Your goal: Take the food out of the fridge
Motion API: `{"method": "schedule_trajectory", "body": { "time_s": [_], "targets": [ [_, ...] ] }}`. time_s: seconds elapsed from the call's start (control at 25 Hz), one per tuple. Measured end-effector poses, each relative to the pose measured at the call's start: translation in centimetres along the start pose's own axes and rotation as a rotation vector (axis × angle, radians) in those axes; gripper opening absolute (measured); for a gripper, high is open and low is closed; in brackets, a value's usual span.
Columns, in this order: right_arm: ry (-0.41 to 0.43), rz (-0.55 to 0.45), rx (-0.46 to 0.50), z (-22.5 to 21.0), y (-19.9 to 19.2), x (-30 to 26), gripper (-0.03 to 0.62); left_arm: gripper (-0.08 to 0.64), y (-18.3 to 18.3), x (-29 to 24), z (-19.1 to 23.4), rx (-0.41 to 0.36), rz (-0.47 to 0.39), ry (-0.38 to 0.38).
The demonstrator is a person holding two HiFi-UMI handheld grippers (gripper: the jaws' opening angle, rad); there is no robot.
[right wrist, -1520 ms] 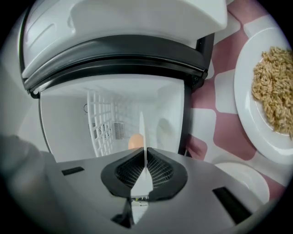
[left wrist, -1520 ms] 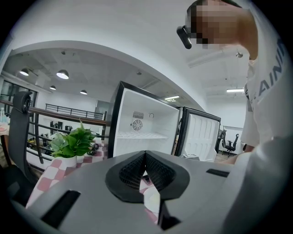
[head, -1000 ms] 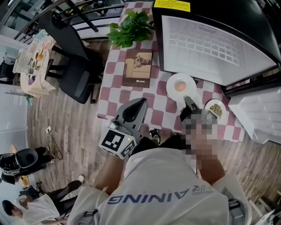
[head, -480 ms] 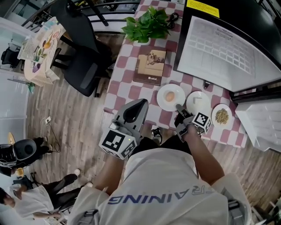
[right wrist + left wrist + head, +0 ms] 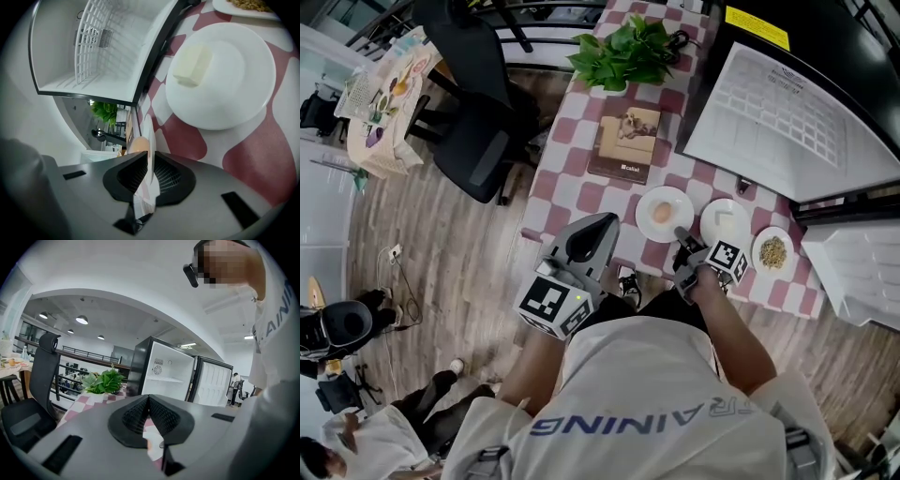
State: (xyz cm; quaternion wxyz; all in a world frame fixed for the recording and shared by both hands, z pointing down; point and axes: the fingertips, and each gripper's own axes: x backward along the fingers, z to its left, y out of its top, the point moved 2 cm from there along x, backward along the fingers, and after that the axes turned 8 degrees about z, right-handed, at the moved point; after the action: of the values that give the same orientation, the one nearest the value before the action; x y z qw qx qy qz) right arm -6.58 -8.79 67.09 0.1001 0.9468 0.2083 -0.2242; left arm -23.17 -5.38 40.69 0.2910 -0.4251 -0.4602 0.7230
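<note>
Since a second ago the right tongs (image 5: 680, 233) have drawn the egg plate (image 5: 643, 208) leftward over the desk (image 5: 581, 195), away from the grain plate (image 5: 772, 233). A middle plate (image 5: 739, 212), hidden then, now shows.

The left tongs (image 5: 602, 220) hang well to the left of the right pair, tips just over the desk's near edge. Only the left gripper view settles their state. There the jaws meet at the tips with nothing between them, and the open fridge (image 5: 168, 373) stands ahead with a white inside. No plate can be made out there.

The egg plate lies straight ahead of the right tongs, and the head view shows the tips at its near rim. The right gripper view adds the grip itself: the jaws are almost together on that thin white rim, seen edge-on, with the egg (image 5: 137, 144) just beyond it.

Just right of the right tongs sits the middle plate, carrying a pale block (image 5: 192, 65). The head view barely shows that block. The grain plate lies further right. Beyond the tongs the fridge gapes, and the right gripper view shows its wire rack (image 5: 96, 35).
</note>
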Motion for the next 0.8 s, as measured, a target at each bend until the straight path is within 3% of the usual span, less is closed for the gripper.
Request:
{"method": "schedule_trajectory", "body": {
  "time_s": [0.08, 0.24, 0.48, 0.8],
  "targets": [
    [-0.012, -0.003, 0.02, 0.1, 0.2, 0.0, 0.043, 0.008, 0.2, -0.1, 0.0, -0.004, -0.002, -0.01],
    [-0.058, 0.014, 0.116, 0.3, 0.0, -0.2, 0.118, 0.008, 0.3, -0.1, 0.1, -0.015, 0.003, -0.023],
    [-0.198, 0.076, 0.282, -0.4, -1.2, -0.6, 0.193, 0.008, 0.5, -0.3, 0.2, -0.024, 0.006, -0.05],
    [-0.351, 0.142, 0.439, -1.1, -1.6, -0.1, 0.206, 0.008, 0.7, -1.0, 0.4, -0.031, 0.006, -0.078]
  ]
}}
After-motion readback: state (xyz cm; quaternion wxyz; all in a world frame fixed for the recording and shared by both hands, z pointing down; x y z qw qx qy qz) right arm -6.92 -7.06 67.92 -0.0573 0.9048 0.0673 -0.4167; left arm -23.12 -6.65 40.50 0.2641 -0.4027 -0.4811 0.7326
